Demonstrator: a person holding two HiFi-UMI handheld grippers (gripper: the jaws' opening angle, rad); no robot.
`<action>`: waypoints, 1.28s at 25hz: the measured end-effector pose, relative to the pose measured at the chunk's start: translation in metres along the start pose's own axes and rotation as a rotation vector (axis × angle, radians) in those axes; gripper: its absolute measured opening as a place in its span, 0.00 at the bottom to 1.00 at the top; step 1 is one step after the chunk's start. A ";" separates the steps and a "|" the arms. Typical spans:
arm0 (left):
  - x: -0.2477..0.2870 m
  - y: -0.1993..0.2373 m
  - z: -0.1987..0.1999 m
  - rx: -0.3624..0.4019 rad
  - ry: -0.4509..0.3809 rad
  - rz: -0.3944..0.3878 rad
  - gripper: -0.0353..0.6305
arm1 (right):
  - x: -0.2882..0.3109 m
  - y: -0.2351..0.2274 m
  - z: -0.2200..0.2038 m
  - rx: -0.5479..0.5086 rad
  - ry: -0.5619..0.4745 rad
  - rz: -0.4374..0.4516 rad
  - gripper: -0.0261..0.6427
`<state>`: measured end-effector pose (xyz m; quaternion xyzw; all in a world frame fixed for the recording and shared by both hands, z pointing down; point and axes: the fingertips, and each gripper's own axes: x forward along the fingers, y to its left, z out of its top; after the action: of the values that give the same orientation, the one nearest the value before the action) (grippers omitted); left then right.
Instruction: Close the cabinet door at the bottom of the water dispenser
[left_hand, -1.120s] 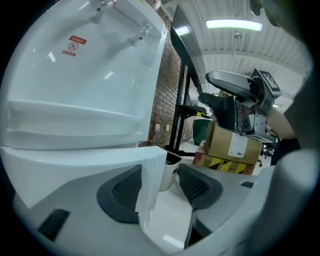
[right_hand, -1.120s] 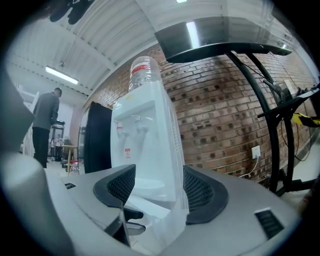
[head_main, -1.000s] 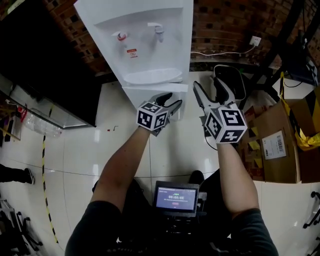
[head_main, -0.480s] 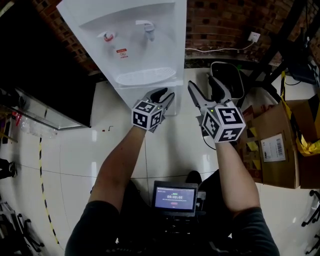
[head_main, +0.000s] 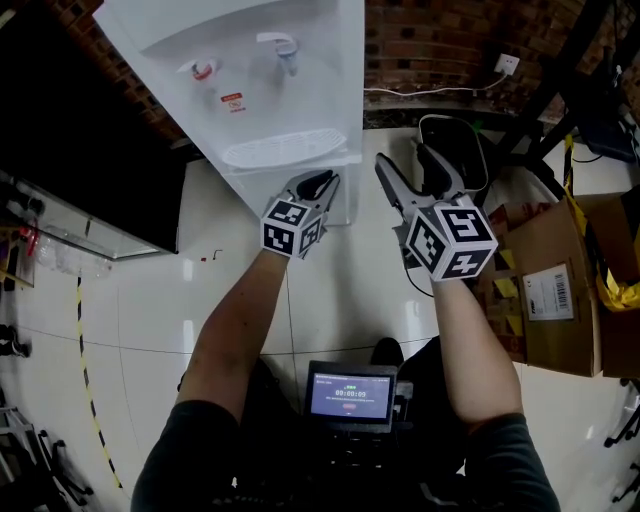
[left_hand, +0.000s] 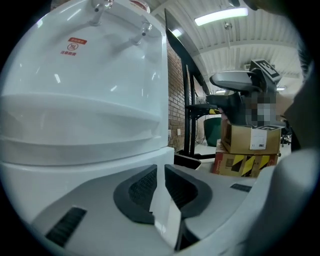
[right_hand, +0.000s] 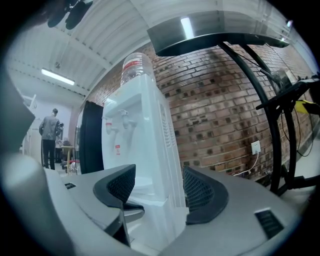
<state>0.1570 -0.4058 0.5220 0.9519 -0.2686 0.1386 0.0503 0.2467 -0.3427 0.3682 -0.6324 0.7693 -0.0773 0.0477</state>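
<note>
White cabinet door (left_hand: 165, 212) ajar below dispenser (head_main: 270, 90)

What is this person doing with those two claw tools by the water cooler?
A person stands over a white water dispenser, holding a gripper in each hand. The left gripper has its jaws just closing, and the thin edge of the open cabinet door at the dispenser's base is now pinched between them. The right gripper hovers alongside, jaws apart and empty. The door is not yet shut.

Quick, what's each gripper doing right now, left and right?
Left gripper: jaws have just been closing and now clamp the edge of the cabinet door.
Right gripper: open, holding nothing.
</note>
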 end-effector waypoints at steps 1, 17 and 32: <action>0.002 -0.002 -0.001 0.004 0.009 -0.010 0.18 | 0.000 0.000 -0.001 0.000 0.001 0.002 0.52; 0.029 0.003 0.002 0.006 0.025 0.009 0.11 | 0.013 0.004 -0.009 0.003 0.024 0.042 0.52; -0.010 -0.014 0.005 0.020 0.063 -0.034 0.12 | 0.005 0.026 -0.003 -0.037 0.035 0.079 0.52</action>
<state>0.1578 -0.3896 0.5145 0.9519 -0.2492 0.1705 0.0516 0.2196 -0.3427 0.3668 -0.6009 0.7956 -0.0725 0.0255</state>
